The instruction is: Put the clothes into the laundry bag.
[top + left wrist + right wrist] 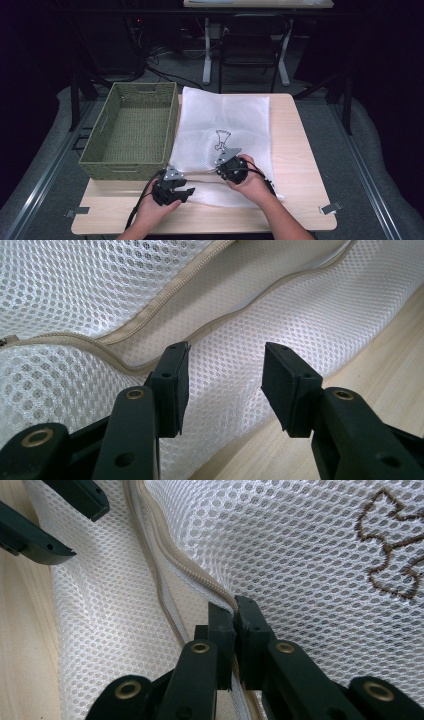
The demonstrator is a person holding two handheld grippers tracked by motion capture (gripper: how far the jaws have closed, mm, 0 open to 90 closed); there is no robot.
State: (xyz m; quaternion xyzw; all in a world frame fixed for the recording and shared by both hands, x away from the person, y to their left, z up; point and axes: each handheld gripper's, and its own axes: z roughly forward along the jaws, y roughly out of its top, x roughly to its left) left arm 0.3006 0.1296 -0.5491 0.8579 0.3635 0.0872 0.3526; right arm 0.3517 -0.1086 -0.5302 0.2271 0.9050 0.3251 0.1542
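Observation:
A white mesh bag (225, 115) with a brown embroidered motif (222, 139) lies flat on the wooden table (300, 150). Its beige zipper (195, 575) stands open along the near edge. My right gripper (235, 611), also visible in the high view (222, 172), is shut on the upper zipper edge of the bag (300, 540). My left gripper (225, 375) is open just above the bag's lower mesh layer (325, 305), beside the zipper (165, 295), with nothing pinched. In the high view it (186, 194) sits at the bag's near left corner. Its jaws appear in the right gripper view's top left.
A green woven basket (122, 170) stands on the table's left half, touching the bag's left edge. Bare wood runs along the right side and the front edge. Beyond the table are a chair (250, 45) and desk legs.

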